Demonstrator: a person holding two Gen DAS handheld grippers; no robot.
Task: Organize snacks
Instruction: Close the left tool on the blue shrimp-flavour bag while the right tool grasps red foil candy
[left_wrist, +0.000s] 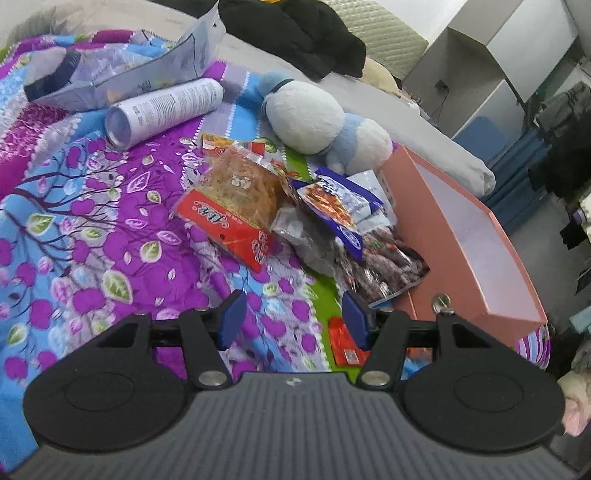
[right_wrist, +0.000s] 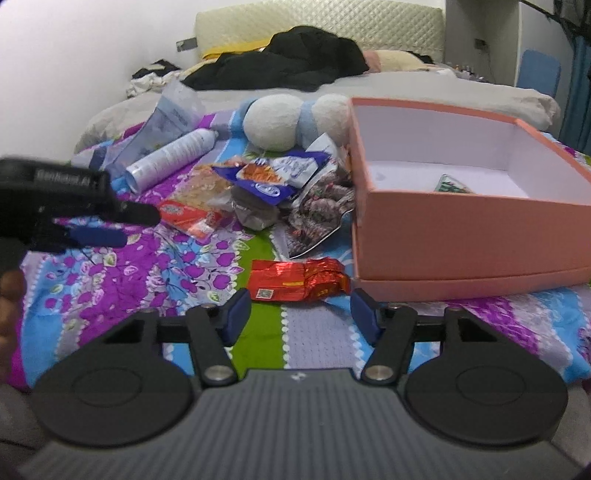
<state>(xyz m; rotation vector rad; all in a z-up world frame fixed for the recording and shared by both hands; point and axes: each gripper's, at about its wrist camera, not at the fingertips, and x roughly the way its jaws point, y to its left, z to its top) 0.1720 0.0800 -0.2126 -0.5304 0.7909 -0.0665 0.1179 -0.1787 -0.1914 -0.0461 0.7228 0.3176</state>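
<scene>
A heap of snack packets lies on the flowered bedspread: an orange-red packet (left_wrist: 229, 218), a blue-and-white packet (left_wrist: 340, 206) and a dark printed bag (left_wrist: 384, 266). My left gripper (left_wrist: 295, 314) hovers open above the bedspread just short of the heap, nothing between its blue pads. A crumpled red foil packet (right_wrist: 299, 278) lies just ahead of my right gripper (right_wrist: 301, 314), which is open and empty. The left gripper (right_wrist: 122, 225) shows at the left of the right wrist view. The pink box (right_wrist: 465, 236) stands right of the heap with one green packet (right_wrist: 452, 184) inside.
A white spray can (left_wrist: 166, 107) and a grey resealable bag (left_wrist: 147, 70) lie beyond the heap. A white and blue plush toy (left_wrist: 317, 118) rests behind the snacks. Black clothes (right_wrist: 291, 62) are piled near the headboard. Part of a hand (right_wrist: 9, 295) shows at the left edge.
</scene>
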